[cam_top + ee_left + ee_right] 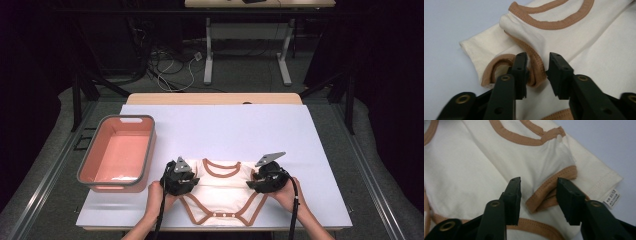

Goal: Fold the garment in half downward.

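**Both sleeve folds lie between parted jaws**

The cream cotton baby bodysuit with brown trim lies flat in the lower middle of the high view, on the pale lilac surface. Its round neck opening points to the top of the frame and its snap end to the bottom edge, so the long axis runs from near to far. The two short sleeves are folded in over the body.

The left gripper sits at the left shoulder of the garment and the right gripper at the right shoulder, each one equally near to its own side. In the left gripper view, the brown folded sleeve cuff rises between the jaws, which stand narrow apart; the pads do not seem to press on it. In the right gripper view, the other cuff lies just ahead of and between the jaws, also parted, with free space on both sides.

The cloth looks soft and thin, with stitched brown binding and a small white label at its edge. An empty salmon-pink plastic bin with grey rim stands at the left, just beside the left gripper.
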The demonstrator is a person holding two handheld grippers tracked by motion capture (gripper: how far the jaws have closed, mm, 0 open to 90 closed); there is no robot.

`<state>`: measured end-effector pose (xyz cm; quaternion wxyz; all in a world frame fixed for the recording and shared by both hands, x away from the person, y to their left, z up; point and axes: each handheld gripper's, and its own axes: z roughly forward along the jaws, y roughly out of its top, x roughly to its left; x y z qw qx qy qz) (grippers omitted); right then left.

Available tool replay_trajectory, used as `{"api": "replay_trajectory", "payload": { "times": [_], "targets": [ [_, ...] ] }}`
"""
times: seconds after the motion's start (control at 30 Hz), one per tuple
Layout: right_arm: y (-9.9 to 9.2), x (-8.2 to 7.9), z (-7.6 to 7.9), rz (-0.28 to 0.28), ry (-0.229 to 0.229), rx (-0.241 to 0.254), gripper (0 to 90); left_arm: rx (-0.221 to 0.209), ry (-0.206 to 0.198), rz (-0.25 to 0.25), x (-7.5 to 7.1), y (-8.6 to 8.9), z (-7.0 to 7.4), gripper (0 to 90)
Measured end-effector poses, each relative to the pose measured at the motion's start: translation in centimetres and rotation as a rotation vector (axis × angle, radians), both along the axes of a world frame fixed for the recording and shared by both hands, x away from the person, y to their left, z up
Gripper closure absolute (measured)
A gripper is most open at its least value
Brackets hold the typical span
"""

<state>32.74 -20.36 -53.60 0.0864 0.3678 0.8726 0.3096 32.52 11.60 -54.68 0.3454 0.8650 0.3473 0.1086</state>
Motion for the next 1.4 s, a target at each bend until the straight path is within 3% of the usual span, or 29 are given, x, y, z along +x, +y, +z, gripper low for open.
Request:
{"api": "replay_trajectory", "payload": {
  "times": [0.1,0.23,0.5,0.57,0.73,0.9,1.03,1.13,1.27,1.4],
  "targets": [
    [0.1,0.0,0.1,0.001,0.003,0.013,44.0,-0.001,0.002,0.013,0.0,0.3,0.1,54.8],
    [-0.1,0.0,0.3,0.006,-0.003,0.036,34.7,-0.049,0.016,0.011,0.2,0.6,0.1,41.8],
    [-0.5,0.3,0.7,-0.026,-0.035,0.065,30.5,-0.069,0.006,-0.002,0.2,0.6,0.1,29.3],
    [-0.5,0.4,0.7,-0.032,-0.045,0.075,29.1,-0.103,0.007,-0.007,0.3,0.7,0.1,27.2],
    [-0.4,0.4,0.8,-0.056,-0.064,0.078,27.8,-0.114,-0.02,-0.002,0.2,0.9,0.5,20.1],
    [-0.6,0.6,0.9,-0.088,-0.11,0.08,35.6,-0.124,-0.036,0.018,0.6,1.0,0.8,20.3],
    [-0.7,0.8,0.9,-0.105,-0.136,0.084,44.6,-0.108,-0.046,0.03,1.0,0.7,0.8,23.5],
    [-0.8,0.9,0.9,-0.123,-0.152,0.083,50.8,-0.098,-0.061,0.033,1.2,0.5,0.8,33.2],
    [-0.9,1.1,0.8,-0.15,-0.178,0.093,59.9,-0.099,-0.072,0.043,1.3,0.1,0.7,39.8],
    [-1.0,1.4,0.7,-0.156,-0.17,0.101,64.6,-0.106,-0.098,0.049,1.4,0.0,0.6,49.5]
  ]
}}
